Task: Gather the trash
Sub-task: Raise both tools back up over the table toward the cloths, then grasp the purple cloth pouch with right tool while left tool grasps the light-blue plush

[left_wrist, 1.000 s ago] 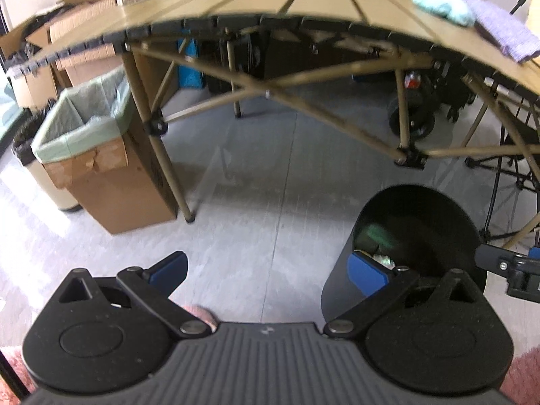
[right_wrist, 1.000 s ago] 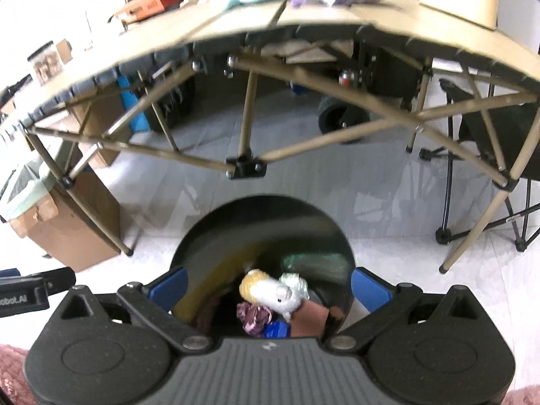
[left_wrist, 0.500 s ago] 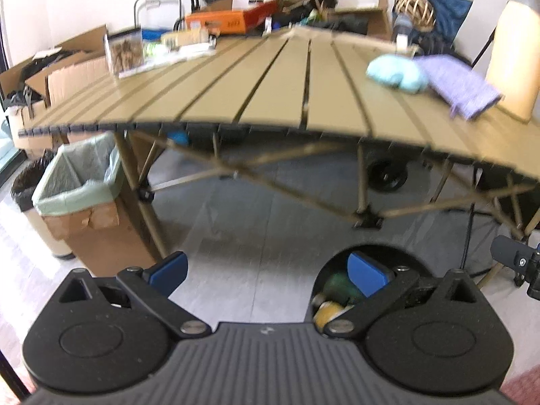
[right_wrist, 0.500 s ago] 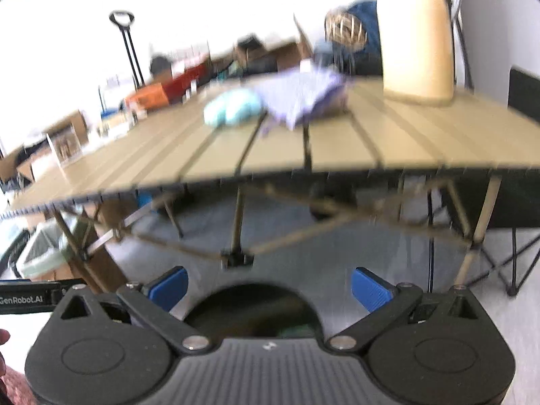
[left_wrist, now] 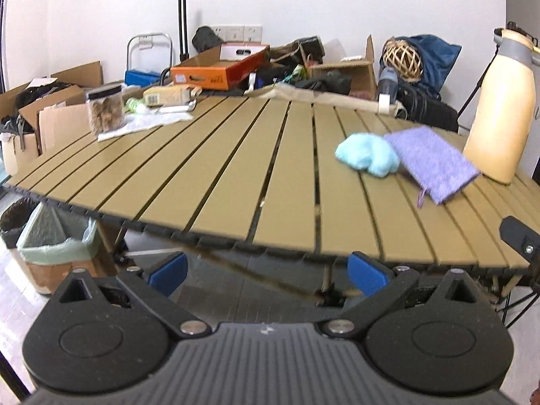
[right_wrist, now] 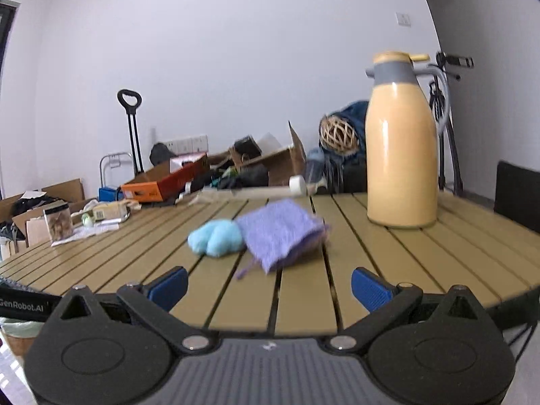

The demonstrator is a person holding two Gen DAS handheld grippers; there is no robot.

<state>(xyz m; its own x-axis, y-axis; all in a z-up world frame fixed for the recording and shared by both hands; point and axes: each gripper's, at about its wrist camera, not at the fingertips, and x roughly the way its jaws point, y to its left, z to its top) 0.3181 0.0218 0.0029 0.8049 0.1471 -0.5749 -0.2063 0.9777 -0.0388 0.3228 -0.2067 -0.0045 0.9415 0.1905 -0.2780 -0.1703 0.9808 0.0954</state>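
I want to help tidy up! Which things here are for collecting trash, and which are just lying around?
For the job: left claw, right claw, bag-lined box.
Just lying about, probably: yellow flask, purple cloth, blue fluffy lump, jar, orange box, wicker ball.

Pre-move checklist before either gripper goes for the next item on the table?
1. Left gripper open, nothing held: ok.
2. Right gripper open, nothing held: ok.
3. Trash target on slatted table identified: cannot tell; light blue wad is a candidate.
4. Wad free to lift: not ok, purple cloth touches or overlaps it.
5. Yellow thermos upright, apart from wad: ok.
6. Bin in view: not ok.
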